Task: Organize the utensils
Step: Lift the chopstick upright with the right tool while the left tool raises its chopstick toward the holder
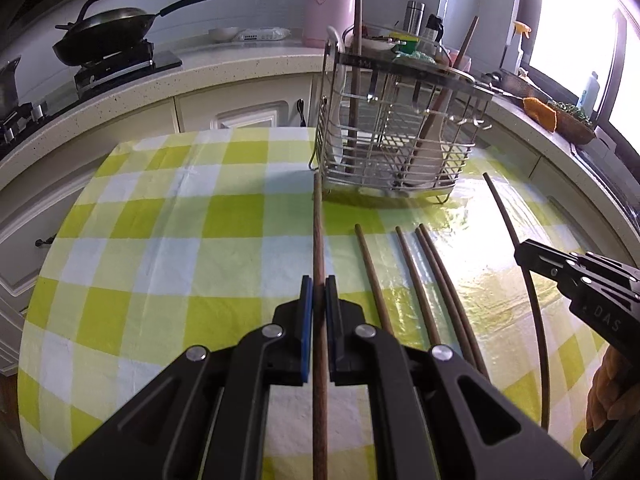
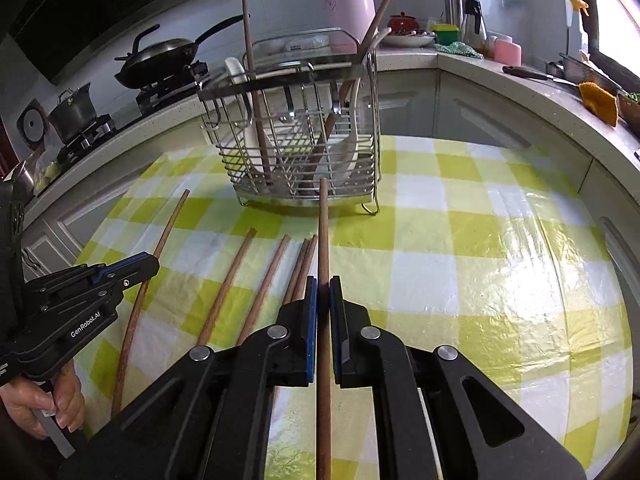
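My left gripper (image 1: 319,286) is shut on a brown wooden chopstick (image 1: 318,248) that points toward the wire utensil rack (image 1: 394,128). My right gripper (image 2: 323,286) is shut on another brown chopstick (image 2: 323,232) that points at the same rack (image 2: 296,128). Several loose chopsticks (image 1: 416,280) lie on the checked tablecloth between the two grippers; they also show in the right wrist view (image 2: 260,284). The rack holds upright chopsticks and white spoons. The right gripper (image 1: 524,258) appears at the right edge of the left wrist view, and the left gripper (image 2: 150,264) at the left of the right wrist view.
A green and white checked tablecloth (image 1: 160,240) covers the round table. Behind it a counter carries a frying pan (image 1: 104,36) on a stove, a pink thermos (image 1: 320,0), bottles and dishes. A pot (image 2: 74,112) sits on a burner at the left.
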{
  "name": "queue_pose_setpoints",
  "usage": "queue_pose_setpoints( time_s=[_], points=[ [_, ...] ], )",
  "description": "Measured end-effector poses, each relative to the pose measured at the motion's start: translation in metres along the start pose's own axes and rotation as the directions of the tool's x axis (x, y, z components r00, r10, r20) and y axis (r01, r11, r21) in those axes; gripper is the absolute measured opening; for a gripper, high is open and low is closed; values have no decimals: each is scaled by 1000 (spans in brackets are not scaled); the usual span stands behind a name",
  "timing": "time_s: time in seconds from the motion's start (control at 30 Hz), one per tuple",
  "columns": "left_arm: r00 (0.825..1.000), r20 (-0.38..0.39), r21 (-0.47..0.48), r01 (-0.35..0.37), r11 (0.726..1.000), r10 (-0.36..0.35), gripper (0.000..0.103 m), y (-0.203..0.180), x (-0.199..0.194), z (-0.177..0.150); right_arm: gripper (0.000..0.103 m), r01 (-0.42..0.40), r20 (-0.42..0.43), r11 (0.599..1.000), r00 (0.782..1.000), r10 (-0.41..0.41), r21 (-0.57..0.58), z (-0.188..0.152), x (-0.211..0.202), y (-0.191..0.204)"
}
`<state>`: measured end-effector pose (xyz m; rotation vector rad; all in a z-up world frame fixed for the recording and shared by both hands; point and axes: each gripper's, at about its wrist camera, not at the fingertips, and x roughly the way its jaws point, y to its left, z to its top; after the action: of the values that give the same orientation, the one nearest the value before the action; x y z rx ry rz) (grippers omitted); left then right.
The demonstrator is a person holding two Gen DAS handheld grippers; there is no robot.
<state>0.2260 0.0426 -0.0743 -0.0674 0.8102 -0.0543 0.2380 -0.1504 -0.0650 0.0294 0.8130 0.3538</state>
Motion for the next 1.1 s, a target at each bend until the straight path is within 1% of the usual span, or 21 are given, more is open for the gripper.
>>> queue_pose_setpoints(
  time_s=[0.23,0.47,0.8,0.97,1.1],
  points=[
    [996,89,24,-2,1000,0,6,-10,-46,8,7,-1,82,1000,997,3,-16,8,-40,9],
    [985,172,52,-11,999,2,6,-18,-89,12,7,21,153,999,988,-14,-42,10,-80,23],
    [973,229,85,-12,996,-8,6,-29,-125,4,7,28,212,998,977,-15,-57,4,-119,35],
    [970,242,92,-16,996,-6,6,-32,-138,-3,7,32,228,997,974,-16,-65,1,-130,38],
    [965,261,95,-22,995,-4,6,-31,-147,-2,7,36,237,997,971,-19,-68,-1,-135,39]
  ],
)
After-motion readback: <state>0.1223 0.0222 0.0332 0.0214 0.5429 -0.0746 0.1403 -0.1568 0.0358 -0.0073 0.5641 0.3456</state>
